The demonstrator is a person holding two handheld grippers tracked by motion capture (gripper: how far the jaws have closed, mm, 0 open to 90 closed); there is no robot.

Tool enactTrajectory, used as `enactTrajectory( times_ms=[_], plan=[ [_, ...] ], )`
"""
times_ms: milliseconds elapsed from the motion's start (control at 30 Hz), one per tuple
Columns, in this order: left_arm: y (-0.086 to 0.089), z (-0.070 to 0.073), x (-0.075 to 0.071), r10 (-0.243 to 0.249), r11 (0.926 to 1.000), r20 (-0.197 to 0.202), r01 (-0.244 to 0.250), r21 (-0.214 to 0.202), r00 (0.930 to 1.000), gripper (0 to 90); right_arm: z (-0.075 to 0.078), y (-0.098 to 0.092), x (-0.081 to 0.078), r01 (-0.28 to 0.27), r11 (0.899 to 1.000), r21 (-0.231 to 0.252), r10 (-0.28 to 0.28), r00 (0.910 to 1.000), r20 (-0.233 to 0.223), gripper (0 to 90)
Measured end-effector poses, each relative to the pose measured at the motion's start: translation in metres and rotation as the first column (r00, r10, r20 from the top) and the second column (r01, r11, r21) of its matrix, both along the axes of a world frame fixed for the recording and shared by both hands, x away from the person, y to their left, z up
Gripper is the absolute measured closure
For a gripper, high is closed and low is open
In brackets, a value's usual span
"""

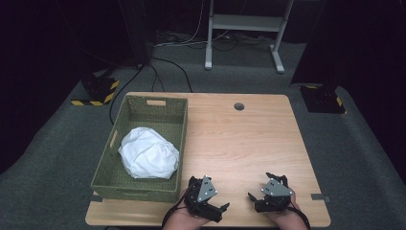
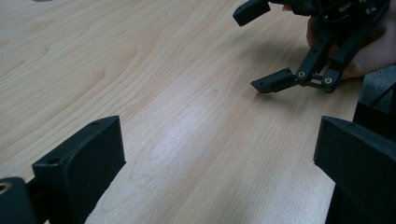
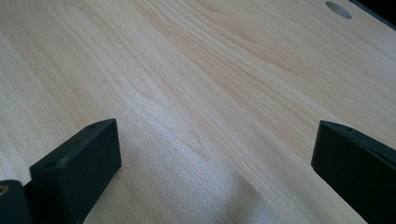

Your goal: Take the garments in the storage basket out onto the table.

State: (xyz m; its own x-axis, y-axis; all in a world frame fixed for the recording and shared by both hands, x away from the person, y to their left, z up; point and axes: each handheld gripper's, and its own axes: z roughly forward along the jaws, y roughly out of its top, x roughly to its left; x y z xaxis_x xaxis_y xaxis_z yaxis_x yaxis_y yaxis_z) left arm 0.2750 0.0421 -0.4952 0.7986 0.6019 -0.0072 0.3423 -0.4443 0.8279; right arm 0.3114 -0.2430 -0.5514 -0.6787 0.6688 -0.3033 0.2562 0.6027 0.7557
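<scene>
- We find no brand, label or readable writing on anything here; the only markings are the yellow-and-black stripes [image 1: 95, 102] on the floor beyond the table's far left corner.
- Our left gripper [image 1: 216, 207] sits at the table's [image 1: 249, 139] near edge, held in our left hand [image 1: 184, 219], its jaws spread wide with nothing between them.
- In the left gripper view we see bare wood between the two black jaws, and they grip nothing.
- Our right gripper [image 1: 253, 199] rests near the same edge, a little right of the left one, in our right hand [image 1: 287, 216]; its jaws are also wide apart and empty.
- In the left gripper view the right gripper [image 2: 254, 46] shows farther off with both jaws splayed, the lower jaw tip at or just above the wood; we cannot tell if it touches.
- The right gripper view shows plain wood grain between its jaws, with the cable hole [image 3: 338, 9] at the far edge.
- The cloth [image 1: 148, 153], white and bunched, lies inside the basket [image 1: 110, 179], toward its near half.
- The basket, green and woven, stands on the table's left side, just left of our left gripper.
- Both grippers are apart from the cloth; neither touches the basket as far as we can see.
</scene>
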Motion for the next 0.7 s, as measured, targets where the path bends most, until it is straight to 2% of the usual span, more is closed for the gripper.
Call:
enactTrajectory(
  times_ms=[200, 367, 600, 700],
  plan=[
    [0.002, 0.005, -0.003, -0.002, 1.0, 0.004, 0.002, 0.0, 1.0, 2.0, 0.0, 0.0, 0.0, -0.004, 1.0, -0.003, 0.004, 1.0, -0.001, 1.0],
    [0.011, 0.015, -0.003, 0.012, 0.999, 0.003, -0.012, -0.044, 0.9999, 1.9, 0.0, 0.001, 0.0, -0.016, 1.0, -0.013, 0.016, 0.9999, -0.005, 1.0],
    [0.018, 0.024, -0.004, 0.019, 0.9981, 0.02, -0.018, -0.059, 0.9996, 1.8, -0.001, 0.002, 0.0, -0.016, 1.0, -0.016, 0.016, 0.9998, -0.007, 1.0],
    [0.021, 0.029, -0.005, 0.018, 0.9986, 0.022, -0.017, -0.05, 0.9996, 1.9, -0.001, 0.002, 0.0, -0.016, 1.0, -0.018, 0.016, 0.9998, -0.008, 1.0]
  ],
)
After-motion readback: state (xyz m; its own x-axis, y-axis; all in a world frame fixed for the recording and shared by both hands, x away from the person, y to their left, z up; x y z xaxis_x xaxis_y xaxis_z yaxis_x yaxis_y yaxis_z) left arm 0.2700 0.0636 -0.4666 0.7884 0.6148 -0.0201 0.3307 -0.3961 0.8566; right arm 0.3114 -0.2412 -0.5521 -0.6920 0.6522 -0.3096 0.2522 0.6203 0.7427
